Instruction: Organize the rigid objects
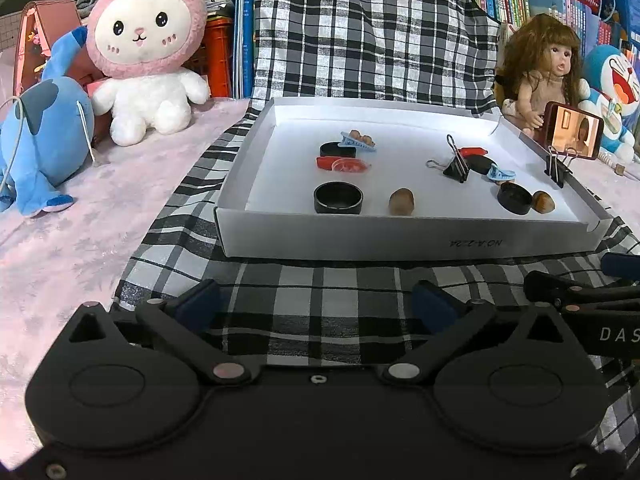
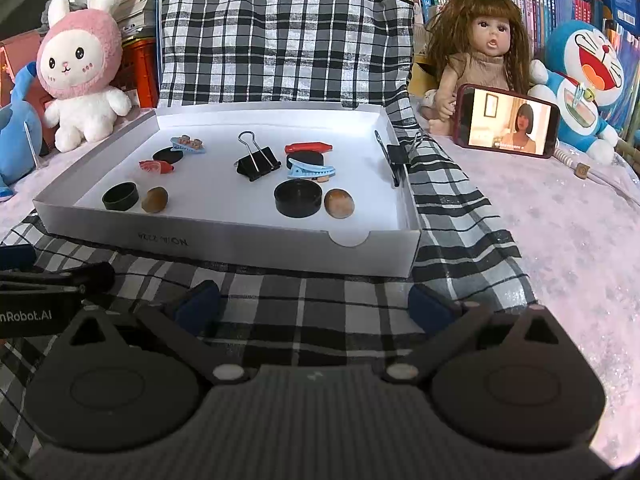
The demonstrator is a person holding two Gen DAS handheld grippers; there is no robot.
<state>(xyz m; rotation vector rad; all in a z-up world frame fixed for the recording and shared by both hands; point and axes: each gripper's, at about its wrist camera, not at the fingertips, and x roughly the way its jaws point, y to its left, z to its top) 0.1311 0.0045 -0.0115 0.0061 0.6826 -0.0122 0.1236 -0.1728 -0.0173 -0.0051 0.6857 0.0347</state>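
A shallow white box (image 1: 404,236) (image 2: 224,240) lies on a checked cloth, holding small items. On its left lie a black cap (image 1: 338,198) (image 2: 120,196), a walnut (image 1: 401,201) (image 2: 155,199), a red piece (image 1: 344,164) (image 2: 156,167) and a blue hair clip (image 1: 358,141) (image 2: 187,144). On its right lie a black binder clip (image 1: 456,166) (image 2: 256,164), another black cap (image 1: 515,198) (image 2: 298,199), a second walnut (image 1: 543,202) (image 2: 339,203) and a second blue clip (image 2: 311,171). My left gripper (image 1: 316,300) and right gripper (image 2: 316,300) hover open before the box, nothing between their fingers.
A second binder clip (image 1: 557,168) (image 2: 394,160) grips the box's right wall. A phone (image 2: 508,126) stands propped by a doll (image 2: 480,48) at right. A pink bunny (image 1: 148,52) and blue plush (image 1: 40,140) sit at left. Books line the back.
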